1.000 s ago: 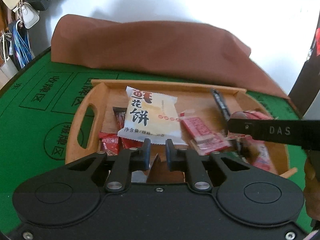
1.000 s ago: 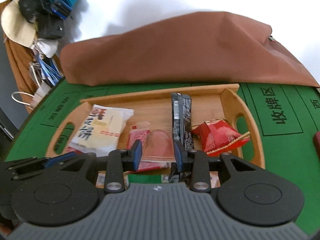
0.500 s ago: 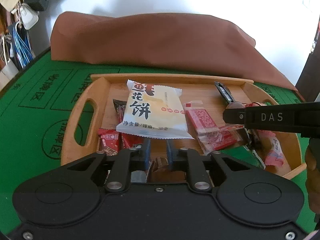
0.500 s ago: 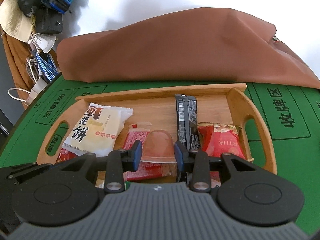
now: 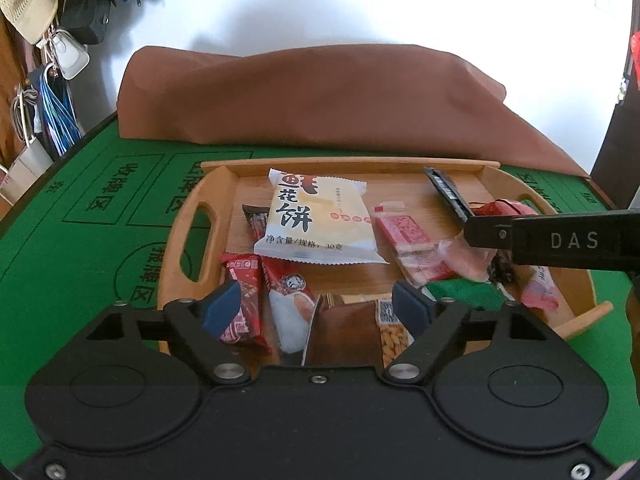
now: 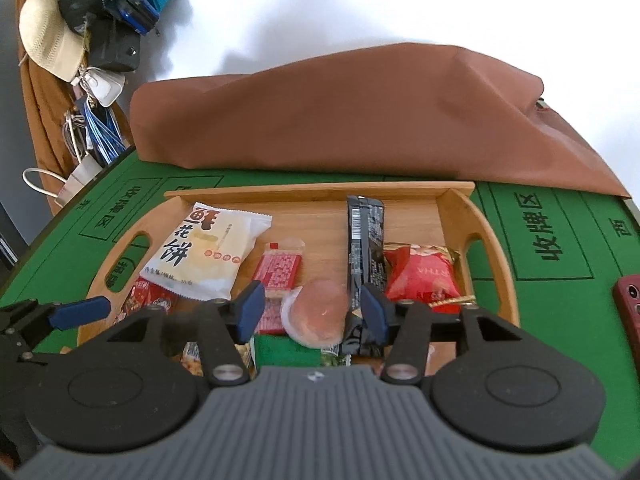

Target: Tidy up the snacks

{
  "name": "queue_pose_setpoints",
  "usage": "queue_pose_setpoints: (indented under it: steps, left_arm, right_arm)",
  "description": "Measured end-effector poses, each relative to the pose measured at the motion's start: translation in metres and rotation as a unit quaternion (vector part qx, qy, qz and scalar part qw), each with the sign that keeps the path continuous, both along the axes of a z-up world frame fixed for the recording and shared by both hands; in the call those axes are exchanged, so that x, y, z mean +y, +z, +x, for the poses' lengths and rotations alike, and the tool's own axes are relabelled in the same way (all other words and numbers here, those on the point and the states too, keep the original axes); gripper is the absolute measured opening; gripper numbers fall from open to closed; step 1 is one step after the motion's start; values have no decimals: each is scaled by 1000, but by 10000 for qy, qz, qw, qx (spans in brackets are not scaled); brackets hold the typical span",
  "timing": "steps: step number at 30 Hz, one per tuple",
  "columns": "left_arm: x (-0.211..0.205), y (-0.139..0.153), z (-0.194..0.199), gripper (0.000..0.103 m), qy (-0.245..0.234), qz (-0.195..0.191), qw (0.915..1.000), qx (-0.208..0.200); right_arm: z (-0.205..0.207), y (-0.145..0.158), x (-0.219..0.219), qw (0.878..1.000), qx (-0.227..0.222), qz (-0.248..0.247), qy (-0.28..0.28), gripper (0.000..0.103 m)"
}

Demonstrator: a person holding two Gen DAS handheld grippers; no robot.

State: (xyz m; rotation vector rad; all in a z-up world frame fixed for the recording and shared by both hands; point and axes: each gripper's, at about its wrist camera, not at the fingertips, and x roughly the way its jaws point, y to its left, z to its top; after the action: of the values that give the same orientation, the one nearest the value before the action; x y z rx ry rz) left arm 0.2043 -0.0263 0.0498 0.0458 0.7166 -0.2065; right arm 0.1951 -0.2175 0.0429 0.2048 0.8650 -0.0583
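A wooden tray (image 5: 344, 164) (image 6: 320, 190) on green felt holds several snack packets. My left gripper (image 5: 318, 308) hangs over its near edge with its jaws opening wide. A brown packet (image 5: 344, 332) lies loose below them, beside a red-and-white packet (image 5: 288, 304); neither pad touches either one. The jaws of my right gripper (image 6: 313, 310) are opening around a pink jelly cup (image 6: 318, 314) (image 5: 464, 258). The cup lies tipped on the tray, with a gap at each pad. One of the right gripper's fingers (image 5: 560, 240) reaches in from the right in the left wrist view.
In the tray lie a white pastry packet (image 6: 204, 256), a black bar (image 6: 364, 236), a red bag (image 6: 420, 276), a red wafer pack (image 6: 278, 272) and a green packet (image 6: 288, 348). A brown cloth heap (image 6: 360, 120) lies behind. A red phone (image 6: 628, 308) is at the right.
Both grippers went from shut to open. The left let go of the brown packet and the right let go of the jelly cup, which now lies tipped on the tray.
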Motion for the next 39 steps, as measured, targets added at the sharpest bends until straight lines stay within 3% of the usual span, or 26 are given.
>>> queue_pose_setpoints:
  steps: [9, 19, 29, 39]
  left_arm:
    - [9, 6, -31, 94, 5, 50, 9999, -120]
    - [22, 6, -76, 99, 27, -4, 9996, -265]
    - [27, -21, -101, 99, 104, 121, 9998, -109]
    - [26, -45, -103, 99, 183, 80, 9996, 201]
  right_arm:
    - [-38, 16, 2, 9998, -179, 32, 80, 74]
    - [-90, 21, 14, 9989, -391, -165, 185, 87]
    - [-130, 1, 22, 9990, -299, -324, 28, 90]
    - [-138, -24, 27, 9983, 6, -567, -130, 93]
